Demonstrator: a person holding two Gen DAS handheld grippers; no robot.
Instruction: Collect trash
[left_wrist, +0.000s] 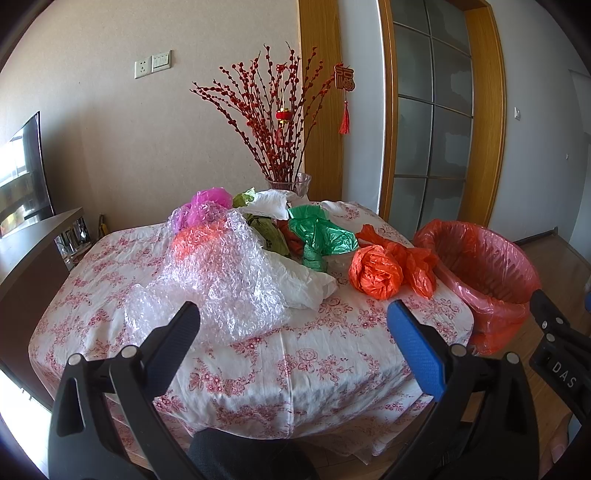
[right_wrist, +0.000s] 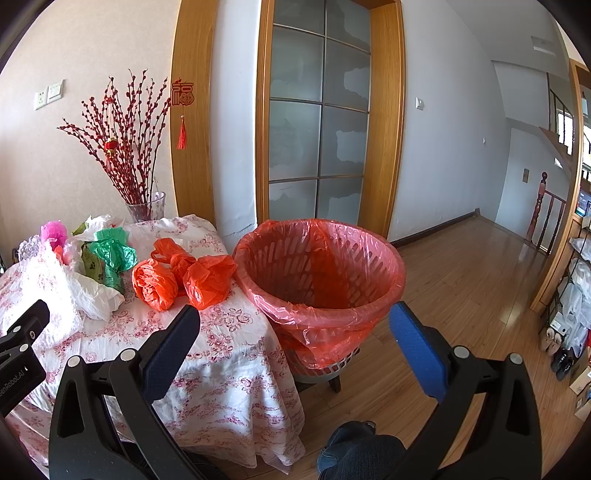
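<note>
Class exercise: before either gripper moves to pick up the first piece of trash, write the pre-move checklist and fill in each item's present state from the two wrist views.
1. Left gripper open and holding nothing: ok.
2. Right gripper open and holding nothing: ok.
3. Bin lined, mouth unobstructed: ok.
4. Bin beside the table, near the orange bags: ok.
5. Bubble wrap free of the bags under it: cannot tell.
6. Glass vase apart from the trash pile: cannot tell.

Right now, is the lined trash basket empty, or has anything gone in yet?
Empty as far as visible: the trash basket shows only its red liner and slatted wall; its very bottom is hidden.
</note>
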